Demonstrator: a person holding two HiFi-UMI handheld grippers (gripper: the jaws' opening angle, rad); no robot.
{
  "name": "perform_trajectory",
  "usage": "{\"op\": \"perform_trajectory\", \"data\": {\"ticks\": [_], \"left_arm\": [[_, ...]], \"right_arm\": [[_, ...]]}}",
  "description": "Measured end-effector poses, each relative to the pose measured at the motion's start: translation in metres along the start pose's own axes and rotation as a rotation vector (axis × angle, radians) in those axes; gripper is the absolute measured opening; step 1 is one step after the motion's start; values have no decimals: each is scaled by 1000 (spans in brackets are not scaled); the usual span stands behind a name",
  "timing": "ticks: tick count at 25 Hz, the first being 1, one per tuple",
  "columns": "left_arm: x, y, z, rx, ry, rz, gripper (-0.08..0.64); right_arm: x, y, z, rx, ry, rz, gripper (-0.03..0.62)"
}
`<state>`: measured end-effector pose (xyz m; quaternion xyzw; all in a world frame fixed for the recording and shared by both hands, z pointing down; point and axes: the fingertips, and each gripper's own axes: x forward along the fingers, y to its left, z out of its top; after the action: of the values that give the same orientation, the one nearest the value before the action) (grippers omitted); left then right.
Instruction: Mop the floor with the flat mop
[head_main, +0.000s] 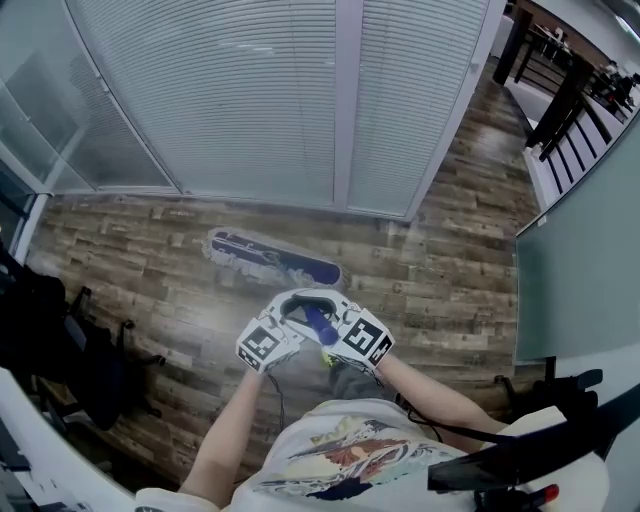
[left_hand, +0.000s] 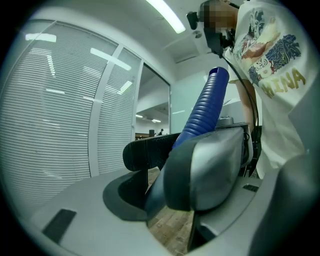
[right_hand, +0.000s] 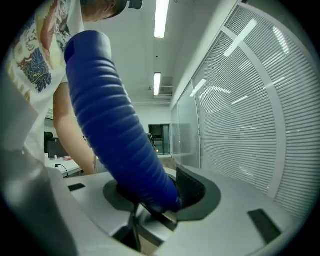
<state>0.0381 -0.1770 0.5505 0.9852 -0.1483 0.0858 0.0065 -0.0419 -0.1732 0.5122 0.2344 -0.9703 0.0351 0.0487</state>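
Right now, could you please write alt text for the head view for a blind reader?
Seen from above, a person's left hand-held gripper and right hand-held gripper both clamp the blue mop handle; the flat mop head lies ahead on the wooden floor near blinds.

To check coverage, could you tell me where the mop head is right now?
In the head view, the mop head lies on the wooden floor, left of centre, between the blinds and the left gripper.

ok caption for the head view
Left gripper and right gripper grip the blue mop handle, mop head on wooden floor
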Motion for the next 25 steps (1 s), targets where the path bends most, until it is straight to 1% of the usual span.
{"op": "perform_trajectory", "data": {"ticks": [4,7,9,12,15,18,21,25], "left_arm": [[28,76,4,-6,8,23,206],[43,118,-2,-26,22,45,206],[51,137,-7,-33,35,53,208],[58,147,-11,-50,42,58,216],[51,147,-11,-56,40,65,218],[31,138,-12,-70,32,82,218],[6,116,-12,-82,10,99,218],[-31,71,-7,-108,-19,107,216]], "right_arm": [[31,-74,5,8,9,16,181],[49,-113,3,23,19,27,181],[56,-132,1,34,19,26,183],[59,-144,-4,53,24,24,183],[64,-139,-4,58,32,25,186],[71,-117,-4,50,44,31,187],[73,-83,-1,31,60,46,189],[66,-24,5,6,78,58,189]]}}
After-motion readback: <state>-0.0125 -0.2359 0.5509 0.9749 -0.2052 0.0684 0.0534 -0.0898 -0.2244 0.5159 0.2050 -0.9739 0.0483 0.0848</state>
